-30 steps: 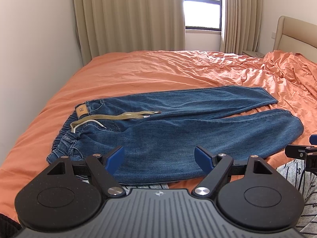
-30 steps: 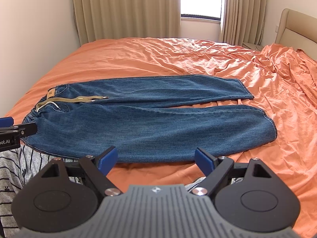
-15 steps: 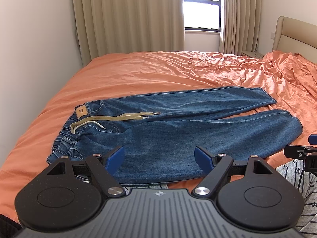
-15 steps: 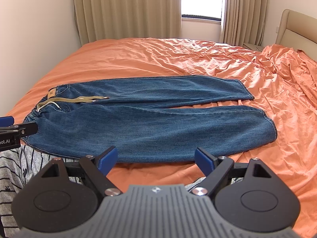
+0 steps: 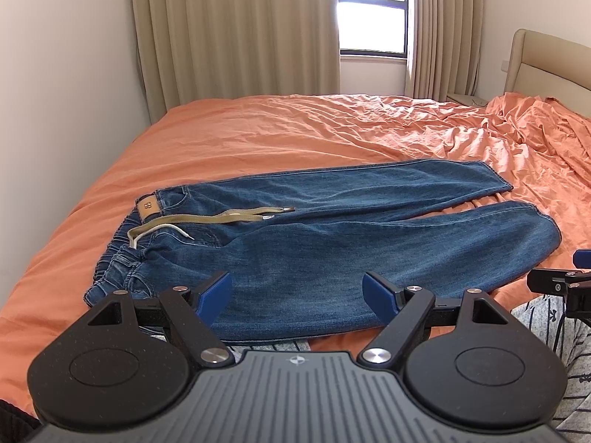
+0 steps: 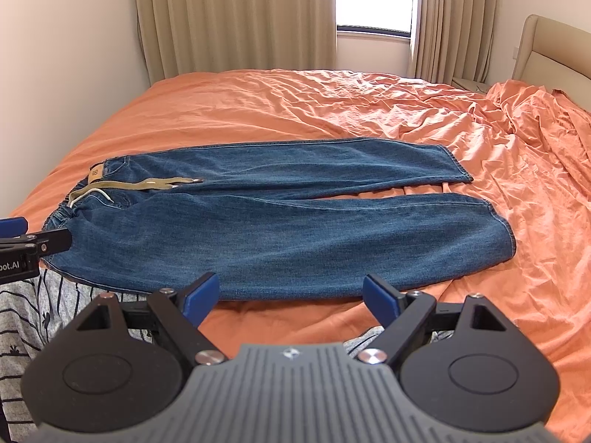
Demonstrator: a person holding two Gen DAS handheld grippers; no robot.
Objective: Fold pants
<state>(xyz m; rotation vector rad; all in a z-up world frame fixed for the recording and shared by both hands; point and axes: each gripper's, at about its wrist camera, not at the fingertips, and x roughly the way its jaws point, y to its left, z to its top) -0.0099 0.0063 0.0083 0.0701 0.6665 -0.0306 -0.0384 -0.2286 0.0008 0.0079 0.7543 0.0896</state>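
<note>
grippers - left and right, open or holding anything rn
Left gripper: open, holding nothing, above the near edge of the jeans.
Right gripper: open, holding nothing.

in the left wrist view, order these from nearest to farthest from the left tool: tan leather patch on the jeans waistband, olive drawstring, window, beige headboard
1. Olive drawstring, lying on the blue denim jeans, ahead and slightly left of the open left tool.
2. Tan leather patch, at the far left corner of the waistband; close to the drawstring, but a little farther.
3. Beige headboard, far right.
4. Window, on the back wall between the curtains.
</note>
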